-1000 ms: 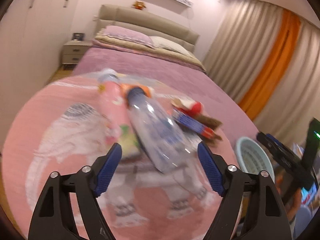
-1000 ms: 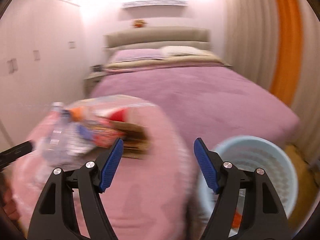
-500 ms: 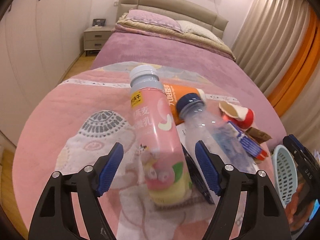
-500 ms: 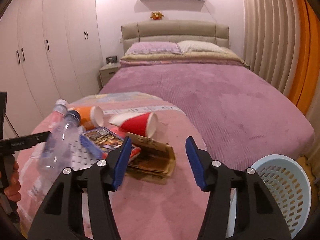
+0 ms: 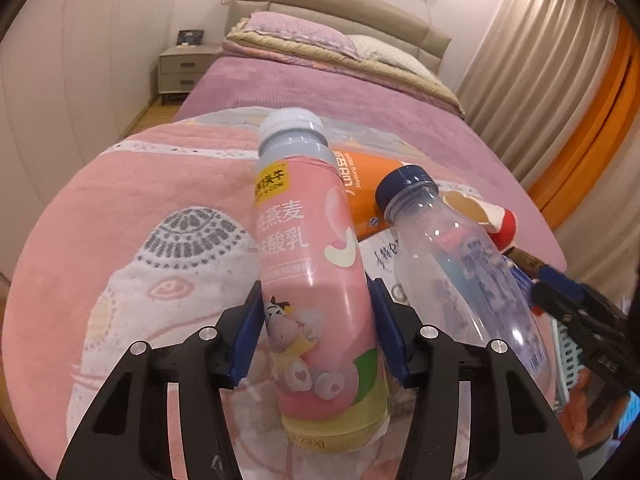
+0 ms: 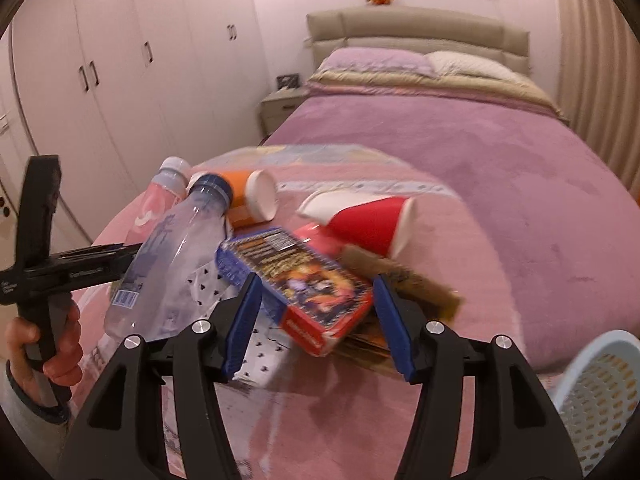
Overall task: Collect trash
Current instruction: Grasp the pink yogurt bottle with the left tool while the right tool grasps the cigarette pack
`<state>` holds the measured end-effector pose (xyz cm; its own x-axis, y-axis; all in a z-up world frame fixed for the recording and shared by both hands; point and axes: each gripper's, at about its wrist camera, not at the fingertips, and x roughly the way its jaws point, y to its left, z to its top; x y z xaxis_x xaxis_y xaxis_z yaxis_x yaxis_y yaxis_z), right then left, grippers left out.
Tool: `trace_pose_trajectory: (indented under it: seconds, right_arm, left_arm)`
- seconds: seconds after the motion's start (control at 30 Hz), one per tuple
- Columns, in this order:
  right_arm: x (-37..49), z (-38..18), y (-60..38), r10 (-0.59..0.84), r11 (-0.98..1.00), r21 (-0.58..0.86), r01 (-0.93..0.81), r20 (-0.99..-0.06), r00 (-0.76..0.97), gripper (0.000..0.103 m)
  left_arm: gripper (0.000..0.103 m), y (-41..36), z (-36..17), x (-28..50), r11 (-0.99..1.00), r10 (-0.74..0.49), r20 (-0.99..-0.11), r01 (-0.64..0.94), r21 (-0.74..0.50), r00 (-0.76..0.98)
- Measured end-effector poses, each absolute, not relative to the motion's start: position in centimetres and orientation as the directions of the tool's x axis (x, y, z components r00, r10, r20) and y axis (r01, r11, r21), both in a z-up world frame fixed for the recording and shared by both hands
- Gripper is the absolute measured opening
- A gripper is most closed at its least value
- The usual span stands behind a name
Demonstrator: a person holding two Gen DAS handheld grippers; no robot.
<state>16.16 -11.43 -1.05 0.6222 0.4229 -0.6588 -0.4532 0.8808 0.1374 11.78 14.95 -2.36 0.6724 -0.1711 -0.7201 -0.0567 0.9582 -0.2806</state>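
Trash lies on a pink patterned blanket (image 5: 120, 208). My left gripper (image 5: 316, 336) is shut on a pink yogurt drink bottle (image 5: 308, 264), pads on both sides of its body. Beside it lie a clear plastic bottle (image 5: 460, 264) with a blue cap and an orange cup (image 5: 368, 184). In the right wrist view, my right gripper (image 6: 316, 324) has its jaws around a blue and red carton box (image 6: 304, 280), pads close to its sides; contact is unclear. A red paper cup (image 6: 372, 220), brown wrappers (image 6: 404, 284) and the clear bottle (image 6: 172, 256) lie around it.
A light blue perforated basket (image 6: 600, 396) stands at the lower right, beside the bed's foot. The purple bed (image 6: 460, 148) stretches behind, with a nightstand (image 5: 182, 68) and white wardrobes (image 6: 120, 72) at the left. Curtains (image 5: 560, 92) hang at the right.
My left gripper moved forward and closed on the pink bottle. My right gripper moved forward and left to the box and narrowed its jaws around it.
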Motion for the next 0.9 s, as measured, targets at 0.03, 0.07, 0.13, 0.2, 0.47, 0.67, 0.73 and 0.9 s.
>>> trace_pose_trajectory:
  seconds: [0.03,0.07,0.13,0.2,0.47,0.67,0.73,0.9]
  right_arm:
    - [16.4,-1.5,-11.1,0.440,0.869,0.152,-0.470,-0.670,0.598,0.064]
    - [16.2,-1.6,-10.9,0.446,0.865,0.154,-0.477,-0.673,0.590,0.065]
    - [15.8,-1.9,-10.3,0.461,0.848,0.149,-0.509,-0.679,0.571,0.070]
    - [15.4,-2.0,-9.6,0.434,0.855,0.106,-0.508,-0.683,0.587,0.073]
    - [17.8,-2.6,-8.8,0.433,0.856,0.132,-0.500,-0.710,0.555,0.077]
    - [17.8,-2.7,-9.0,0.468,0.840,0.175,-0.513,-0.712,0.523,0.072]
    - [17.3,-2.8,-8.9,0.473,0.834,0.177,-0.523,-0.717,0.511,0.058]
    - [15.6,-2.8,-9.1,0.514,0.809,0.232,-0.541,-0.727,0.456,0.042]
  left_arm:
    - [0.050,15.3,-2.2,11.2,0.954,-0.178,-0.712,-0.057,-0.293,0.680]
    - [0.050,15.5,-2.1,10.9,0.952,-0.181,-0.706,-0.059,-0.301,0.685]
    - [0.050,16.2,-1.7,9.7,0.947,-0.187,-0.690,-0.060,-0.317,0.699]
    - [0.049,16.7,-1.5,9.0,0.943,-0.196,-0.684,-0.057,-0.329,0.703]
    - [0.049,17.6,-1.6,7.8,0.942,-0.196,-0.690,-0.061,-0.329,0.697]
    - [0.049,17.1,-2.3,6.5,0.948,-0.202,-0.721,-0.053,-0.314,0.663]
    - [0.048,17.0,-2.5,5.8,0.947,-0.210,-0.723,-0.047,-0.318,0.658]
    - [0.048,16.8,-2.6,4.3,0.948,-0.221,-0.727,-0.032,-0.317,0.650]
